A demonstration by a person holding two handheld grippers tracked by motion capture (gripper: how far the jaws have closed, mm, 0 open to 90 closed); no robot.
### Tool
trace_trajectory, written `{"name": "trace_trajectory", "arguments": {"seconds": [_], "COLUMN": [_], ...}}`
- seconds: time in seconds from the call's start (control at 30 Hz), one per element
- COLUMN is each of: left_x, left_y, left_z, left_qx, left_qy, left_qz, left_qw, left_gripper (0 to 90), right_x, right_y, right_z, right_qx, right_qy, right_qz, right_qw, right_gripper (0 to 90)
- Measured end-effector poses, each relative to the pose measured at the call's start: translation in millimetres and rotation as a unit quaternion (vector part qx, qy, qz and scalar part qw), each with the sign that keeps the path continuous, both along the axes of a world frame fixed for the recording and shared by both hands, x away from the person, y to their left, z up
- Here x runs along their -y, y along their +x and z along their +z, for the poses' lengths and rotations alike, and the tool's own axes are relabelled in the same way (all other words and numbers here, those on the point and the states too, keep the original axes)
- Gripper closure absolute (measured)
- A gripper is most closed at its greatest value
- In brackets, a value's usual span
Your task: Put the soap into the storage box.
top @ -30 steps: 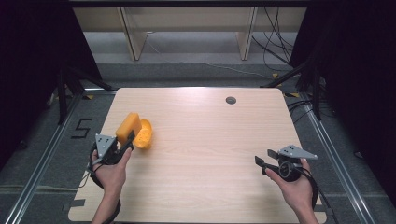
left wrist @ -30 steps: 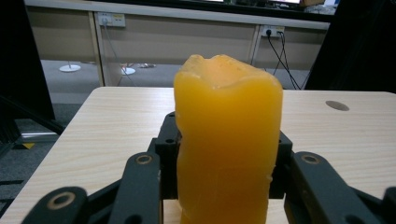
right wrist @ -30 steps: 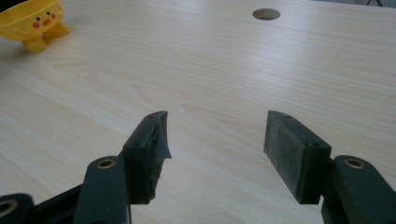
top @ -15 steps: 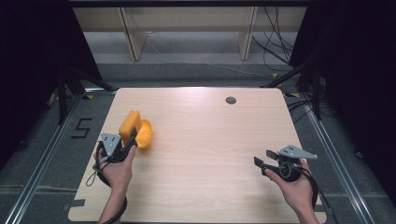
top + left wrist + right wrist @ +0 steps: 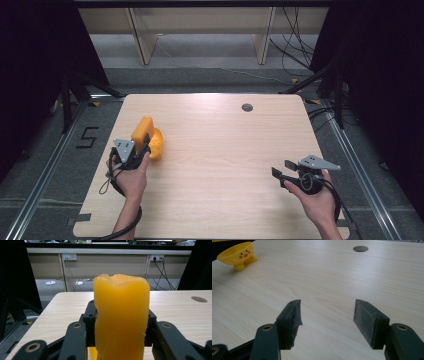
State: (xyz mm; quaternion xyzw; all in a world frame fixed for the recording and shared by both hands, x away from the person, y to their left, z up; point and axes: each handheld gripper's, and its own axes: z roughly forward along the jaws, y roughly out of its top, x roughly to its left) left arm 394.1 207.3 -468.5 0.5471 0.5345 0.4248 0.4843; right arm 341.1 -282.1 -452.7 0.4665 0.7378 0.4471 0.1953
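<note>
At the left of the high view, the left gripper (image 5: 141, 146) has its jaws clamped on an orange block (image 5: 142, 130), which stands upright between them in the left gripper view. A yellow duck-faced bowl (image 5: 157, 144) rests on the wooden desk (image 5: 225, 150) just beside the block. At the lower right of the frame, the right gripper (image 5: 284, 169) hovers with jaws spread apart, gripping nothing. A round hole (image 5: 247, 107) marks the desk's far edge.
</note>
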Motion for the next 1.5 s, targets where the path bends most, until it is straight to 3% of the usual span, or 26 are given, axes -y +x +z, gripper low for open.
{"name": "trace_trajectory", "arguments": {"seconds": [0.03, 0.07, 0.3, 0.4, 0.47, 0.5, 0.53, 0.7, 0.83, 1.13, 1.3, 1.5], "left_x": [1.9, 6.1, 15.0, 13.0, 12.1, 12.1, 11.6, 9.2, 7.8, 9.9, 10.6, 9.4], "left_y": [1.0, 2.8, 6.1, 5.0, 6.1, 6.1, 7.4, 10.3, 13.6, 19.0, 20.8, 23.9], "left_z": [-0.7, -2.3, -9.2, -7.3, -6.3, -6.3, -6.5, -9.6, -9.7, -13.2, -14.4, -17.7], "left_qx": [0.002, 0.002, 0.000, 0.004, 0.005, 0.005, 0.005, -0.001, 0.001, -0.002, 0.000, -0.004], "left_qy": [0.002, 0.001, 0.000, 0.001, -0.001, -0.001, 0.002, -0.003, -0.007, -0.004, 0.009, 0.008], "left_qz": [0.000, -0.001, 0.001, 0.005, 0.008, 0.008, 0.012, 0.020, 0.032, 0.034, 0.039, 0.038], "left_qw": [1.0000, 1.0000, 1.0000, 1.0000, 1.0000, 1.0000, 0.9999, 0.9998, 0.9995, 0.9994, 0.9992, 0.9992], "left_gripper": [60.1, 60.1, 60.1, 60.1, 60.1, 60.1, 60.1, 60.1, 60.1, 60.1, 60.1, 60.1], "right_x": [-1.6, 0.2, -1.1, -0.1, -2.4, -2.2, -4.2, -1.0, -0.4, -0.6, -0.6, -0.9], "right_y": [-2.2, 0.7, -1.5, 0.3, 0.2, 1.6, 0.0, 1.5, 2.0, 1.5, 1.5, 1.5], "right_z": [1.3, 0.3, 2.1, 1.5, 0.9, 0.4, 1.2, 1.0, 0.8, 1.5, 0.9, 0.9], "right_qx": [-0.015, 0.005, -0.006, 0.007, -0.006, -0.001, -0.013, 0.002, -0.002, 0.006, 0.003, -0.003], "right_qy": [0.012, -0.002, 0.014, 0.004, 0.014, 0.006, 0.015, 0.008, 0.011, 0.003, 0.001, 0.000], "right_qz": [-0.008, -0.002, 0.006, 0.008, 0.004, 0.008, 0.001, 0.010, 0.009, 0.008, 0.009, 0.008], "right_qw": [0.9998, 1.0000, 0.9999, 0.9999, 0.9999, 0.9999, 0.9998, 0.9999, 0.9999, 0.9999, 1.0000, 1.0000], "right_gripper": [39.3, 39.1, 38.9, 38.9, 38.8, 38.9, 38.8, 38.8, 38.8, 38.8, 38.7, 38.7]}}
